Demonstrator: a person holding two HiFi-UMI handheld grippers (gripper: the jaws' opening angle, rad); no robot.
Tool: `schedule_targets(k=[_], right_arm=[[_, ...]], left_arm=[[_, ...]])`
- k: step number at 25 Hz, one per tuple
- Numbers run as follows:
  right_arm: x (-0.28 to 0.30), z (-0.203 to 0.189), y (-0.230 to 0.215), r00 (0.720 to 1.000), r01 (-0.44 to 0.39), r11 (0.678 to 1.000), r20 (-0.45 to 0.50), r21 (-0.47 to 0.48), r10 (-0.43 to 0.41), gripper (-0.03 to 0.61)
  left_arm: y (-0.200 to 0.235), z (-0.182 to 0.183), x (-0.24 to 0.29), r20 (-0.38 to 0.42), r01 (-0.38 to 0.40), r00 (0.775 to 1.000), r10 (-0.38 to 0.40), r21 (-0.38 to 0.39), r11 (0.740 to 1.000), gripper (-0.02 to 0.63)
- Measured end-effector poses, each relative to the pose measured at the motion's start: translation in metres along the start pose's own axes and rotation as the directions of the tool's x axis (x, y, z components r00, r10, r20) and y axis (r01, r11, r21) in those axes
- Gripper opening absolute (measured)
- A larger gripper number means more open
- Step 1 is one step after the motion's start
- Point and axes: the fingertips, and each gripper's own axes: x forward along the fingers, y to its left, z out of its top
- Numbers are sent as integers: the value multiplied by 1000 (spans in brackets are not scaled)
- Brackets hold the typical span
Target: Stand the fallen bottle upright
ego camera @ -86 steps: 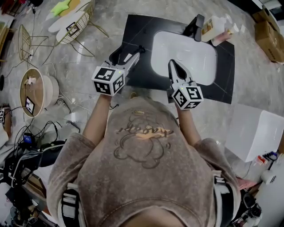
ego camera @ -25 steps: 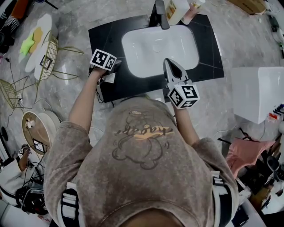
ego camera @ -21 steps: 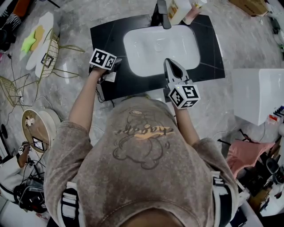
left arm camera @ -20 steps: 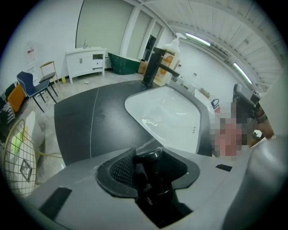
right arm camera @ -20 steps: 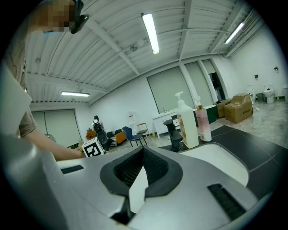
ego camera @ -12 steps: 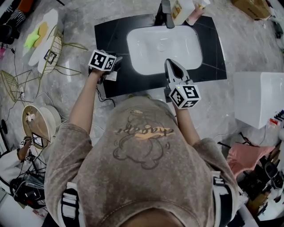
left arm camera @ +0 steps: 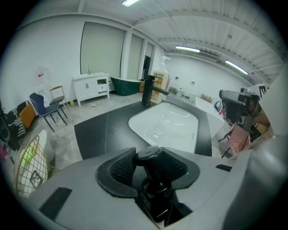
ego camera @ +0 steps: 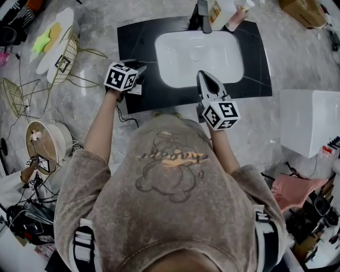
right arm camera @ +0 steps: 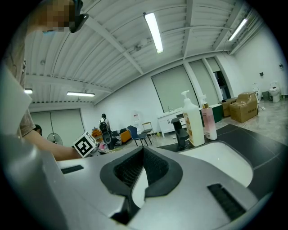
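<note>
Gripping the bottle (left arm camera: 155, 186) near its cap, the left gripper (ego camera: 133, 67) has its pads clenched on it at the left end of the counter (ego camera: 139, 41), left of the sink (ego camera: 213, 59). The bottle lies along the jaws, cap outward, so it appears tilted, not upright.

Risks, as judged:
- The grip sits high on a smooth neck. The body may pivot or slip when the base meets the counter.
- The counter's left edge is near. A release made off vertical could topple the bottle to the floor or toward the sink.

The right gripper (ego camera: 205, 80) is closed on nothing, at the sink's lower rim. The faucet (ego camera: 202, 11) and two pump bottles (ego camera: 221, 8) stand at upper centre, well apart from the left gripper.
</note>
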Motion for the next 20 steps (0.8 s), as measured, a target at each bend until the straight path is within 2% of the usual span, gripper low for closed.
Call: schedule_targets(k=[8, 20], right_arm=[[-2, 1, 5, 1000, -4, 1000, 1, -10, 4, -3], [-5, 2, 7, 1000, 3, 1000, -1, -22, -3, -3]], left_arm=[[-1, 10, -13, 105, -40, 994, 37, 22, 999, 173], [1, 23, -21, 190, -90, 978, 81, 40, 995, 173]])
